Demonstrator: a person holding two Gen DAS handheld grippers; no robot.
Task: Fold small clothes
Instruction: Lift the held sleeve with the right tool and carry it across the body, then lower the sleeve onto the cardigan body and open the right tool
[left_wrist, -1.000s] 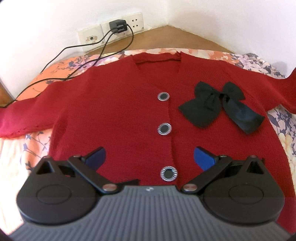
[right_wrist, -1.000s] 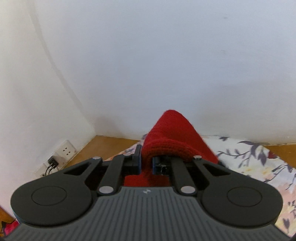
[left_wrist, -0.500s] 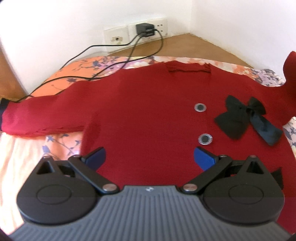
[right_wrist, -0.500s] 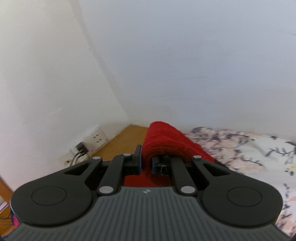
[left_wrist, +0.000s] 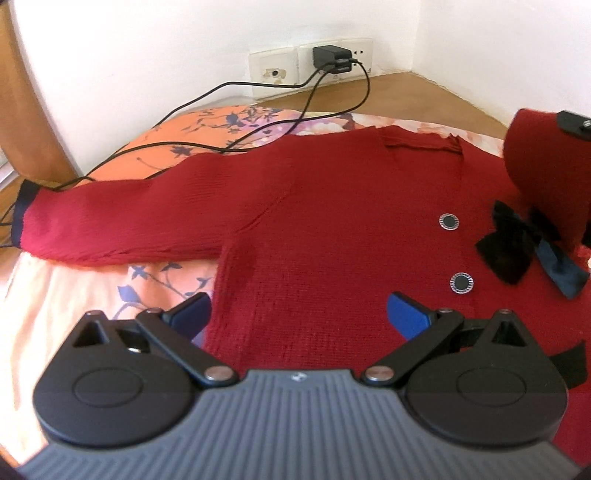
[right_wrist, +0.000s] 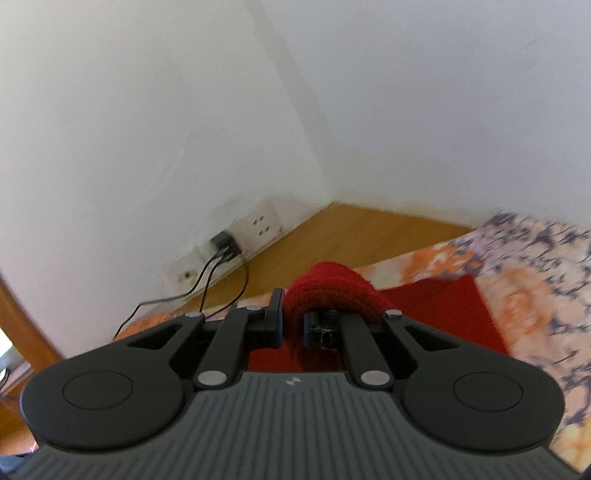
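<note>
Risk: my right gripper (right_wrist: 291, 328), pinched shut on the lifted sleeve (right_wrist: 332, 291), may drag the cardigan (left_wrist: 332, 229) off the bed (left_wrist: 74, 314) toward 3 o'clock, since my left gripper (left_wrist: 299, 314) hangs open, pinning nothing.

It was a bedroom in a home: a floral bedsheet (left_wrist: 207, 122) covered a mattress set in a corner of plain white walls (right_wrist: 443, 92), with wooden flooring (right_wrist: 354, 236), wall sockets (left_wrist: 354, 55) and a plugged-in charger (left_wrist: 330, 59).
</note>
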